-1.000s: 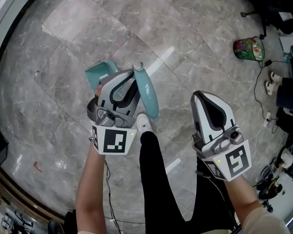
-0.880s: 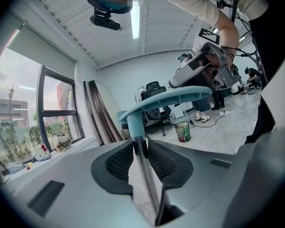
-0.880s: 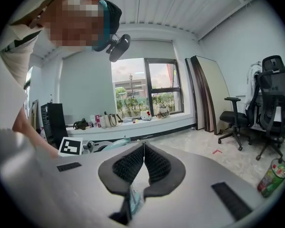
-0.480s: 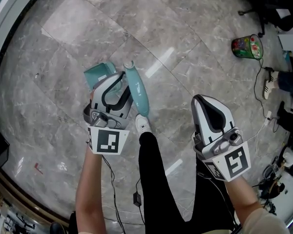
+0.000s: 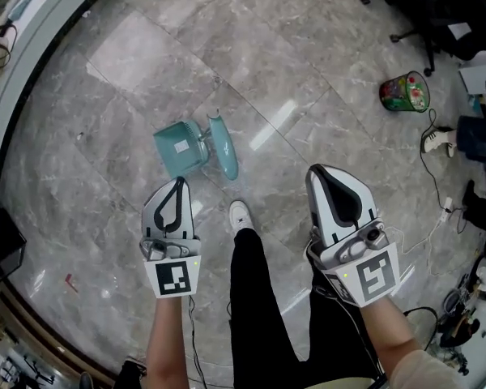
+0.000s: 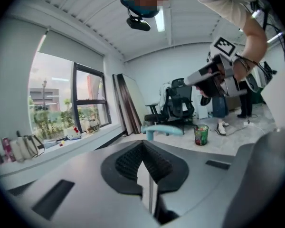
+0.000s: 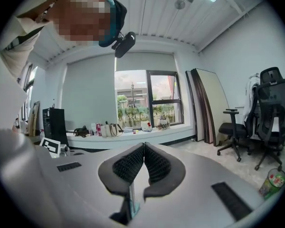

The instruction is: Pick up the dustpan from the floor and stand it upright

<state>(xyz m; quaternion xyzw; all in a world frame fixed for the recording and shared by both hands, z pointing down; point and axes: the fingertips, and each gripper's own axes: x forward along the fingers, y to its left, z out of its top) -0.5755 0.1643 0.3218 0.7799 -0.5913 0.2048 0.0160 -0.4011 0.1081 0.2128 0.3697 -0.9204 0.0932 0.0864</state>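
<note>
The teal dustpan (image 5: 181,148) rests on the marble floor on its own, its long handle (image 5: 223,146) beside the pan on the right. In the left gripper view the handle (image 6: 164,128) shows just past my jaws. My left gripper (image 5: 178,182) hangs short of the dustpan, nearer to me, apart from it. Its jaws have just been closing and now stand shut with nothing between them (image 6: 143,144). My right gripper (image 5: 317,171) is off to the right, well away from the dustpan, shut and empty (image 7: 143,146).
A green waste bin (image 5: 405,91) stands at the far right, with office chairs (image 5: 421,6) and floor cables (image 5: 433,209) nearby. My own shoe (image 5: 240,215) is just below the dustpan. A curved ledge (image 5: 32,23) runs along the left.
My left gripper let go of the dustpan handle and pulled back toward me, opening and then shutting empty. The dustpan stays on the floor. The right gripper shifted slightly.
</note>
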